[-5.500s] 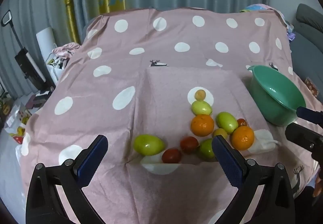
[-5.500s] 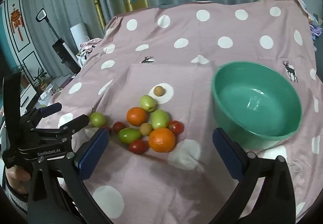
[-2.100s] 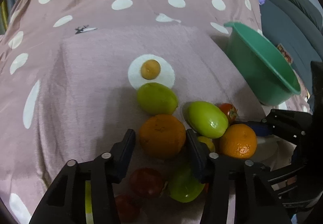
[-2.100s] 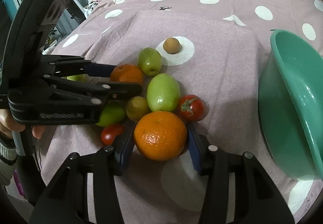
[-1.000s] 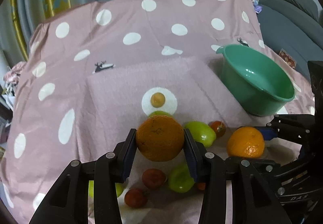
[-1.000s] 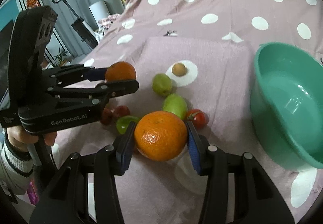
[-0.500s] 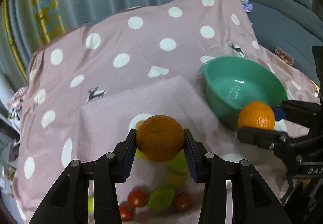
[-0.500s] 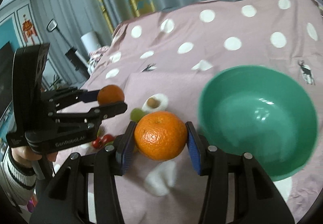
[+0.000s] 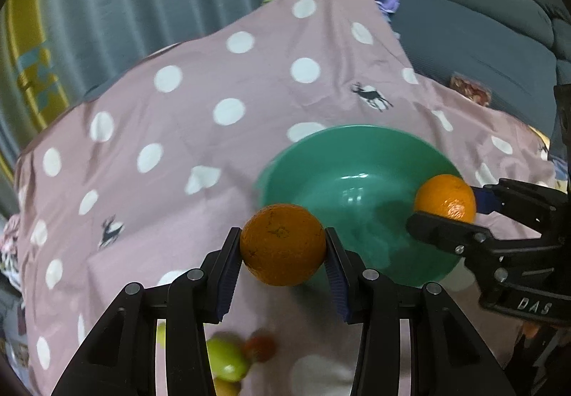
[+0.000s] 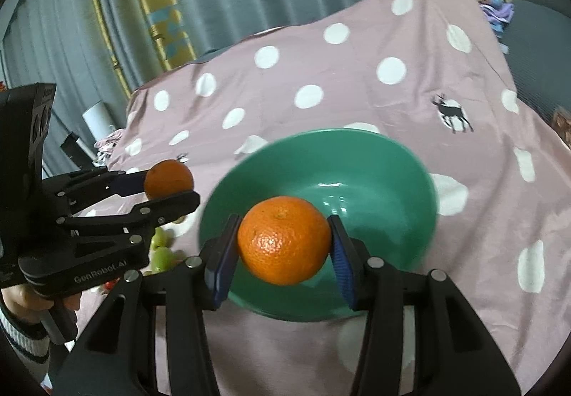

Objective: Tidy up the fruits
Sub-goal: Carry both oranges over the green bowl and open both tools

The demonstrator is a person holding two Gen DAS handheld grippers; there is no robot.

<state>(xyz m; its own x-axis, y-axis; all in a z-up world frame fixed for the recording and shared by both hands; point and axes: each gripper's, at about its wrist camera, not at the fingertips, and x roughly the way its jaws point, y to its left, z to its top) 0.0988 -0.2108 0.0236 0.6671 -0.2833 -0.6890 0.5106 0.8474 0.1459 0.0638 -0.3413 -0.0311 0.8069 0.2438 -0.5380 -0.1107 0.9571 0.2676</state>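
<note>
My left gripper [image 9: 282, 257] is shut on an orange [image 9: 282, 243] and holds it in the air just left of the green bowl [image 9: 357, 150]. My right gripper [image 10: 283, 246] is shut on a second orange [image 10: 283, 239] and holds it over the near rim of the bowl [image 10: 392, 160]. The bowl's inside shows no fruit. In the left wrist view the right gripper's orange [image 9: 445, 198] sits over the bowl's right edge. In the right wrist view the left gripper's orange [image 10: 168, 179] is left of the bowl.
Green fruits [image 9: 226, 362] and a small red tomato [image 9: 262, 346] lie on the pink polka-dot cloth [image 9: 200, 82] below the left gripper. Green fruits [image 10: 162, 253] also show under the left gripper. A grey sofa [image 9: 481, 28] stands at the far right. Curtains hang behind.
Both grippers closed on the oranges, lifted them off the cloth and carried them right toward the green bowl. In the last half second both oranges came closer to the bowl.
</note>
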